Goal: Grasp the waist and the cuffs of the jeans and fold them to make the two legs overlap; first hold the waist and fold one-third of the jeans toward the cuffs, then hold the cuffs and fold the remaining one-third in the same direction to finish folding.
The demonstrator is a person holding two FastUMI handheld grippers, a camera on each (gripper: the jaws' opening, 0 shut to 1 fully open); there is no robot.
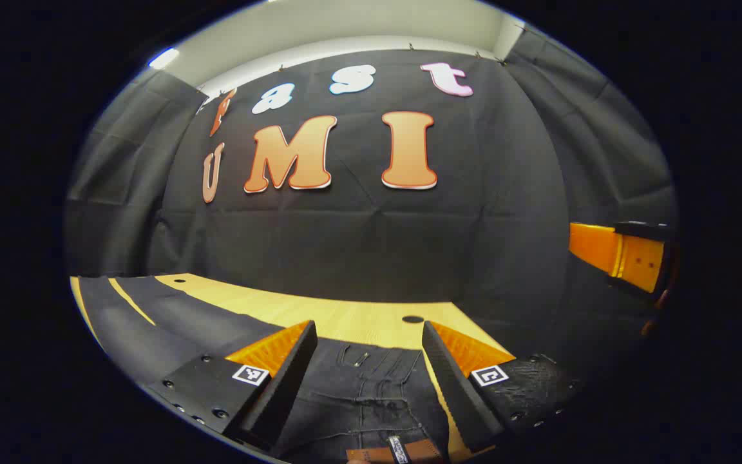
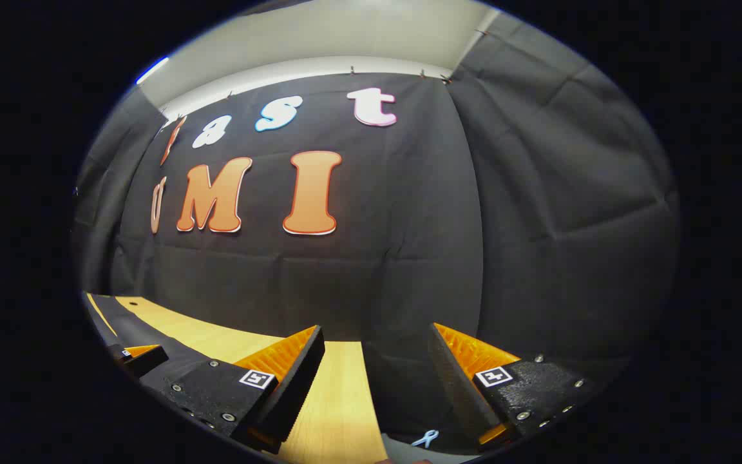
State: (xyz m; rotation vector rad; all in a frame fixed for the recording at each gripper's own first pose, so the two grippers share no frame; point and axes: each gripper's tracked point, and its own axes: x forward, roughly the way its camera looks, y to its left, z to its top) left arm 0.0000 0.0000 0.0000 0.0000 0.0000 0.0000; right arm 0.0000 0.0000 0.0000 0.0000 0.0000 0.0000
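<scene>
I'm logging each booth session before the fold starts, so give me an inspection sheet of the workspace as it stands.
Surface: light wooden table with round holes in its top, partly covered by dark cloth.
Job's things: dark jeans lie flat on the table, waist end with a brown patch nearest the left camera; not yet grasped.
Clutter: a small pale ribbon-shaped item near the right fingers; what it is cannot be told.
Grippers: left hand-held gripper open, above the jeans' waist; right hand-held gripper open, over the table edge, holding nothing.
Cables: nothing seen.
Surroundings: black cloth booth wall, pale ceiling above.
</scene>
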